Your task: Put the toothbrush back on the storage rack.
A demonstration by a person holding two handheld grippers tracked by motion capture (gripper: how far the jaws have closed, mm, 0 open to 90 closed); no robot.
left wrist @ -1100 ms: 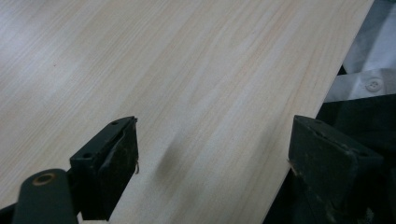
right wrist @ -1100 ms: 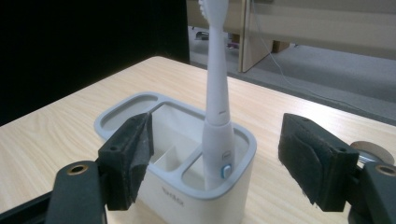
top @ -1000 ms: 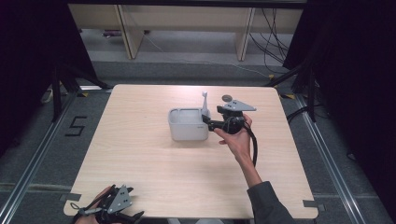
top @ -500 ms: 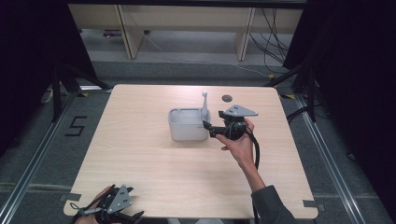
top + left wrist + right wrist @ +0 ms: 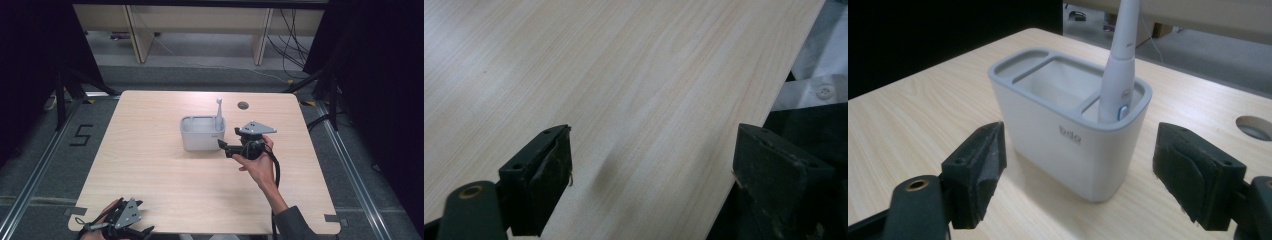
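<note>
High view: right tool (image 5: 223, 145) sits just beside the grey toothbrush holder (image 5: 202, 133), jaws spread, nothing held; an electric toothbrush (image 5: 219, 113) stands upright in the holder's end slot nearest that tool. Left tool (image 5: 131, 231) rests at the near tabletop (image 5: 150, 170) edge, well apart. Left gripper view: jaws apart over bare wood, empty. Right gripper view: holder (image 5: 1063, 135) straight ahead between the parted jaws; smooth matte plastic, rigid, likely light and somewhat slippery; grip across its narrow flat walls, low.
</note>
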